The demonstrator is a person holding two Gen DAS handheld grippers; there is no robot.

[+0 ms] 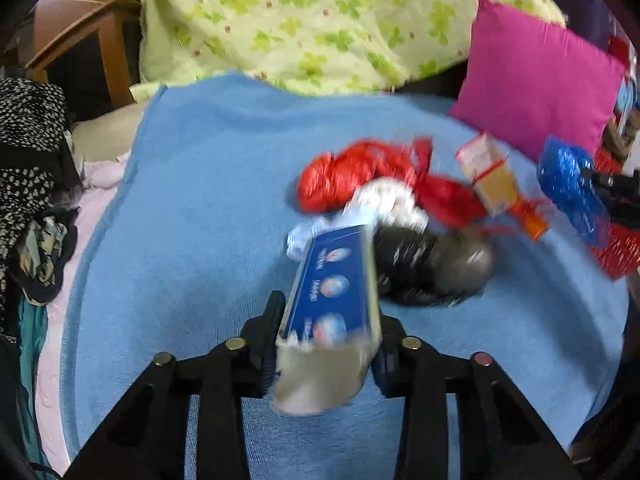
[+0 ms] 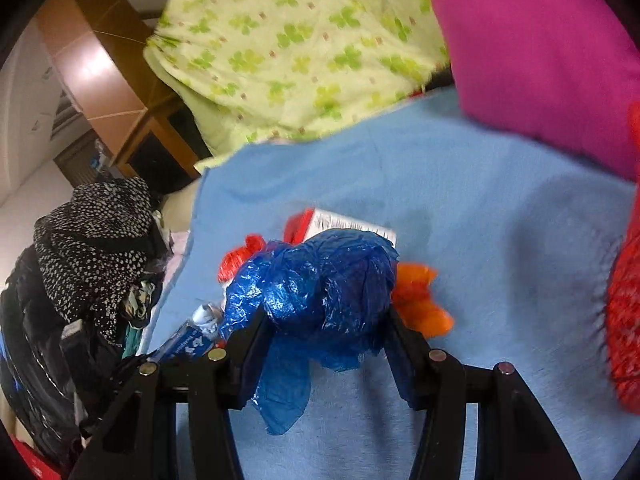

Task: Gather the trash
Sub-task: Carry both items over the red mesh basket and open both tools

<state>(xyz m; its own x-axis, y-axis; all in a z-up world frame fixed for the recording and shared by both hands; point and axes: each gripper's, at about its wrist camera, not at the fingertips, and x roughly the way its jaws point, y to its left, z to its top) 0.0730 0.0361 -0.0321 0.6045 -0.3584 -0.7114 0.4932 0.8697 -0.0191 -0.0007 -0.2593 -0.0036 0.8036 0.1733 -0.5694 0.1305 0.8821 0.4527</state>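
Note:
My left gripper (image 1: 330, 320) is shut on a long blue carton (image 1: 332, 280) whose torn grey end points back at the camera. Beyond it on the blue blanket (image 1: 192, 208) lie a red plastic bag (image 1: 356, 176), crumpled white paper (image 1: 390, 200), a dark grey bag (image 1: 436, 264), a small red-and-tan carton (image 1: 490, 172) and an orange wrapper (image 1: 534, 220). My right gripper (image 2: 326, 320) is shut on a crumpled blue plastic bag (image 2: 316, 280), held above the blanket. That blue bag (image 1: 568, 188) also shows at the right in the left wrist view.
A pink cushion (image 1: 536, 76) and a green clover-print quilt (image 1: 312, 20) bound the far side. A heap of dark spotted clothes (image 1: 28, 152) lies at the left, with wooden furniture (image 1: 92, 28) behind. Red netting (image 2: 624, 300) hangs at the right edge.

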